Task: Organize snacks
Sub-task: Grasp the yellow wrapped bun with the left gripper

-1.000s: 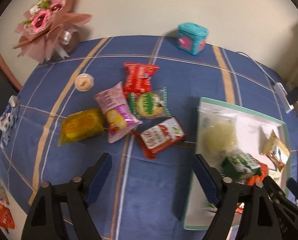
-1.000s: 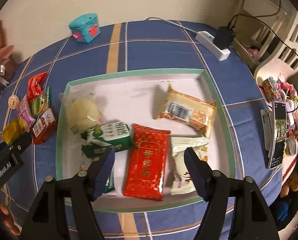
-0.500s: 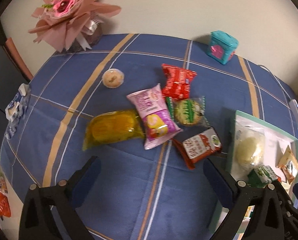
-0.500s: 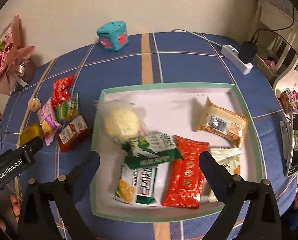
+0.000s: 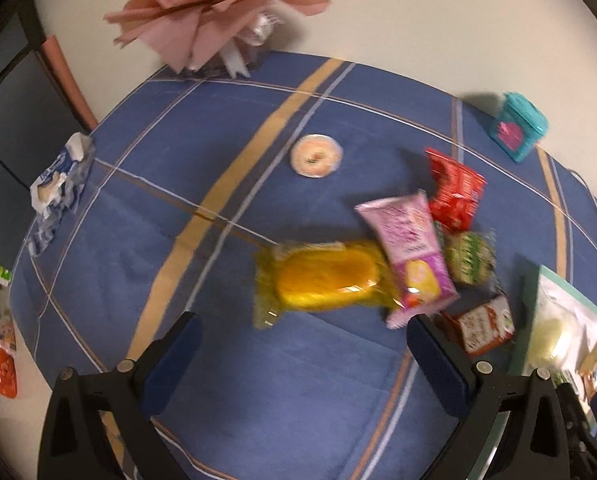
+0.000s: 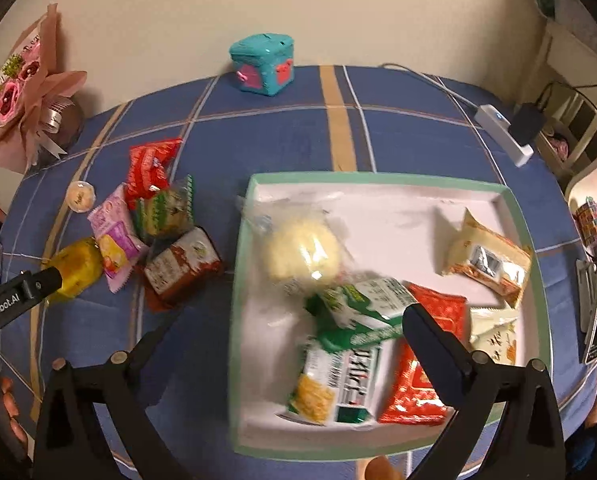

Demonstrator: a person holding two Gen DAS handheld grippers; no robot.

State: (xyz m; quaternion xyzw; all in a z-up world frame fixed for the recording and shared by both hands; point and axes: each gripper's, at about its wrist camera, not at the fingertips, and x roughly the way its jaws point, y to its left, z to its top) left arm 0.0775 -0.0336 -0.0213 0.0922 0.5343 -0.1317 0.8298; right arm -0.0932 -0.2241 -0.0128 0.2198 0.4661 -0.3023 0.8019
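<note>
Glossy plastic snack wrappers point(image 5: 326, 280), matt cloth point(image 5: 178, 184)

Tablecloth point(image 5: 258, 400) is showing blue with tan and white stripes. Tray point(image 6: 516, 216) is showing white with a green rim. Packets are showing yellow point(image 5: 322, 284), pink point(image 5: 408, 248) and red point(image 5: 454, 190). Box point(image 6: 264, 64) is showing teal with pink patches.

both hand-held grippers, left point(image 5: 302, 344) and right point(image 6: 294, 336), gape wide, empty.
</note>
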